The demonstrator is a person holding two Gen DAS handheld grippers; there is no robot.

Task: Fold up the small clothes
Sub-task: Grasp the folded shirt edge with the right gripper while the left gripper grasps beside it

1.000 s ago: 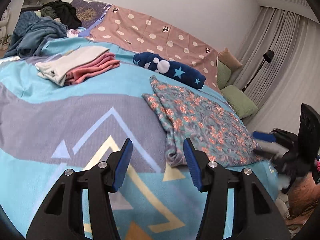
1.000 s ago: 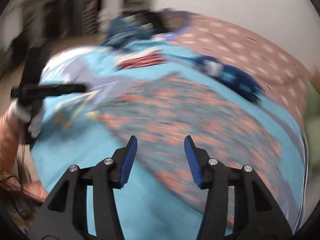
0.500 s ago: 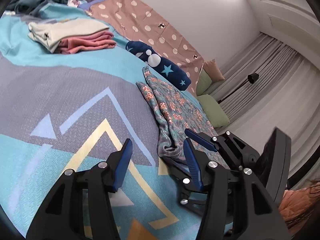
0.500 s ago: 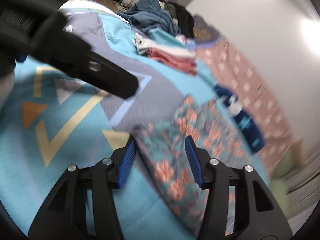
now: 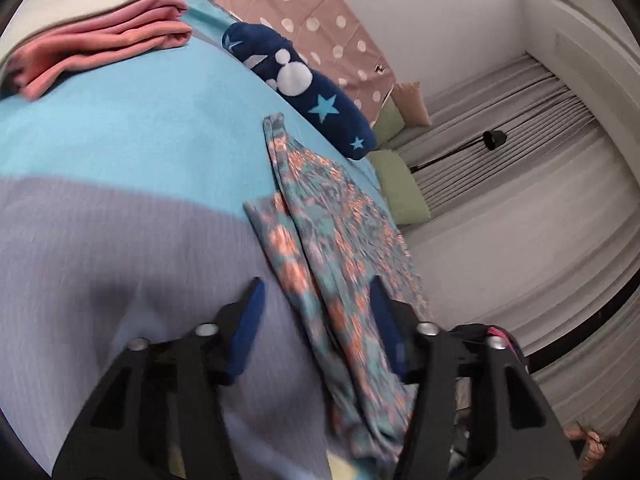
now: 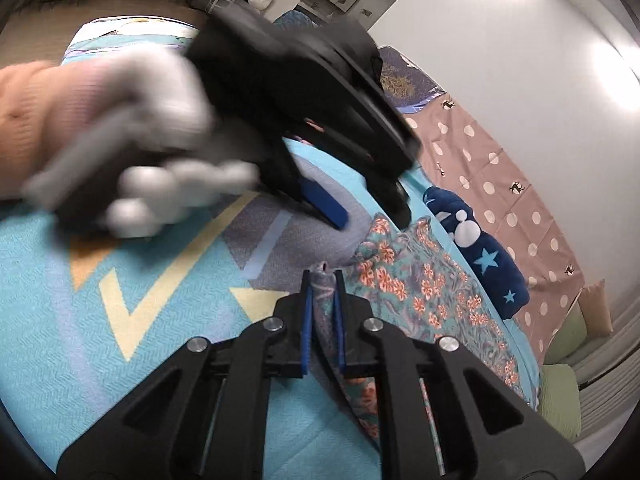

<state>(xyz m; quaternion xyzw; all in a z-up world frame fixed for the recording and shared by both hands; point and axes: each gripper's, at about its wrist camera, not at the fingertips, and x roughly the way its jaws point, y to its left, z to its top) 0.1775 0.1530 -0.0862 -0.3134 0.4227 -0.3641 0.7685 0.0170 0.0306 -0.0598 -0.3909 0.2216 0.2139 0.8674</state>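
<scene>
A teal floral garment (image 5: 320, 216) lies flat on the patterned bedspread (image 5: 120, 208). My left gripper (image 5: 316, 312) straddles its left edge. The jaws are closing, the cloth lies between them, and the pads stand clear of it. From the right wrist view, the left gripper (image 6: 368, 216) is blurred and hovers over the far corner of the floral garment (image 6: 424, 280), held by a white-gloved hand (image 6: 160, 120). My right gripper (image 6: 322, 280) is closing on the near corner, with a bunched fold pinched between its pads.
A folded pink and cream pile (image 5: 100, 40) sits at the back left. A navy star-print fleece (image 5: 304, 80) lies beyond the garment, beside a brown polka-dot sheet (image 5: 312, 8). Green pillows (image 5: 400, 192), a floor lamp (image 5: 492, 140) and curtains are to the right.
The left gripper swept forward over the floral garment's edge and its jaws narrowed. The right gripper, open over the near corner before, has closed on it.
</scene>
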